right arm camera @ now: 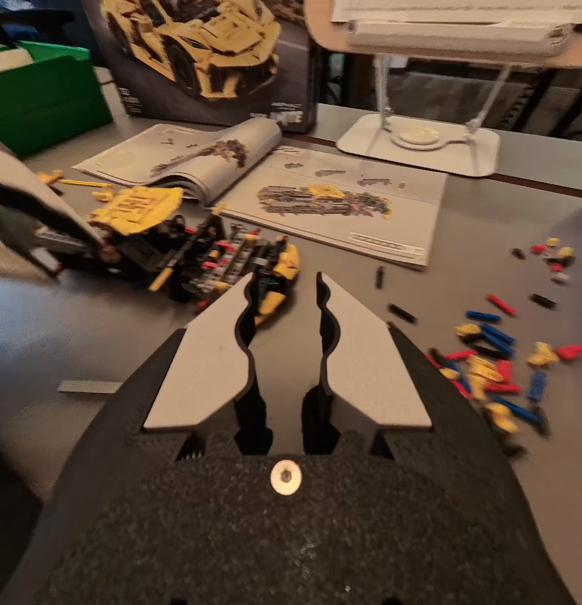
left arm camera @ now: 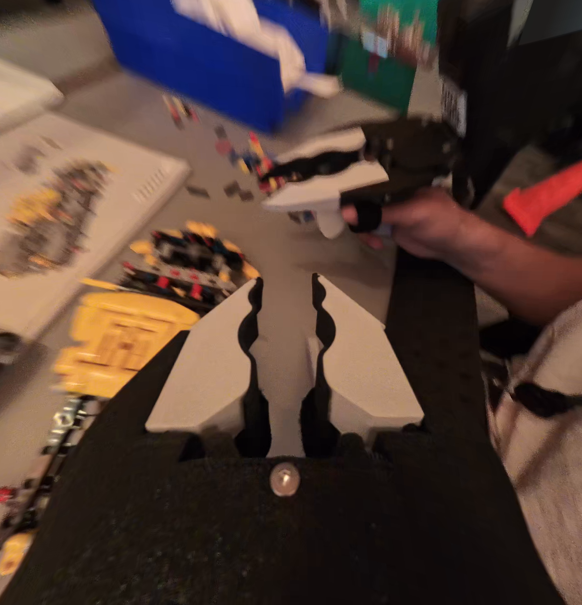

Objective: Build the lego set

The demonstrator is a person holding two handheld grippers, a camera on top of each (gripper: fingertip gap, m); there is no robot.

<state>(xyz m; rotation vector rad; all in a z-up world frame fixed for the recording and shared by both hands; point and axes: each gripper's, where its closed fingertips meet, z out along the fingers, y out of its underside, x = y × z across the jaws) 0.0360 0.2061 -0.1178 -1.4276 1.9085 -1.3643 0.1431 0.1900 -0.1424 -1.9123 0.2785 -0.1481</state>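
**Both grippers empty above the half-built car**

The left gripper point(left arm camera: 286, 278) hung over the grey table point(right arm camera: 70, 327) with its jaws parted by a moderate gap and nothing between them. Just left of its fingertips in the left wrist view lay the partly built lego car point(left arm camera: 172, 288), a yellow and black model with red pins showing, blurred by motion. Left of that lay the open instruction booklet point(left arm camera: 70, 203), and at the far side stood a blue bin point(left arm camera: 201, 62) with a green bin point(left arm camera: 378, 75) to its right.

The right gripper point(right arm camera: 284, 275) also had its jaws apart at a medium width, holding nothing. In the left wrist view it appeared to the far right point(left arm camera: 273, 186), held by a person's hand point(left arm camera: 424, 226), with its tips over a scatter of small pieces.

In the right wrist view the car point(right arm camera: 191, 248) sat just beyond and left of the right gripper's fingertips, its yellow panel tilted up, and the left gripper's finger reached in at the car's left end. The booklet point(right arm camera: 332, 203) lay open beyond the car, with the set's box point(right arm camera: 211, 62) standing upright behind it. A white stand point(right arm camera: 420, 144) was at the far right. Loose red, blue, yellow and black pieces point(right arm camera: 499, 360) were strewn on the table to the right.
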